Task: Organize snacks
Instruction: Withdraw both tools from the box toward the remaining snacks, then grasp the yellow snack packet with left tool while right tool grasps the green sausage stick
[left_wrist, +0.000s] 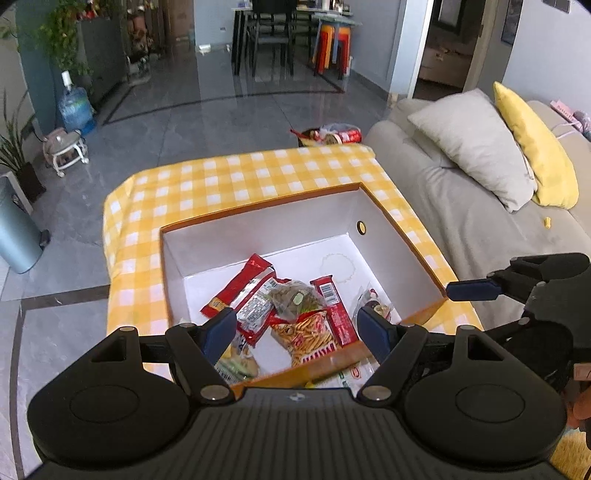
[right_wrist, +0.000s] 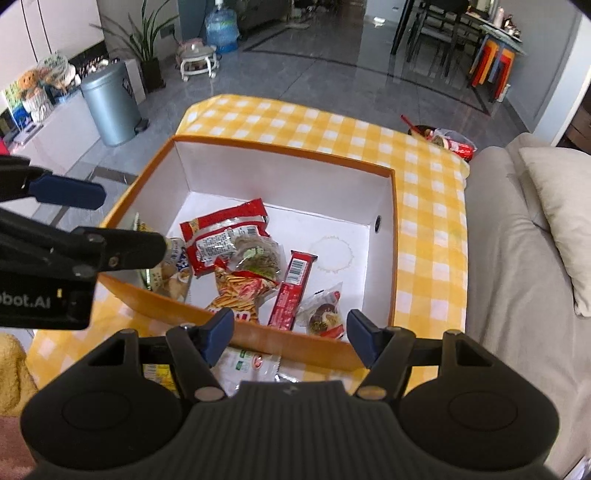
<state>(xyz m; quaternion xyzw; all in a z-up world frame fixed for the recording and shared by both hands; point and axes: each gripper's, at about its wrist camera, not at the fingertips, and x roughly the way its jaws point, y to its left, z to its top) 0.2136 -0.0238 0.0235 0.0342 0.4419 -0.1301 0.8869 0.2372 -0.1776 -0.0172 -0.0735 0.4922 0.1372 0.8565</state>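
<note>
Both my hand-held grippers hang above the box on the checked tabletop, empty: the left hand-held gripper has its jaws wide apart, the right hand-held gripper has its jaws opening with nothing between them. The snacks lie heaped on the box floor, below and ahead of both. They look light, crinkly and slippery, so I'd pinch a sealed edge. A few packets lie outside, just under my right fingers, though I can't read them clearly.
</note>
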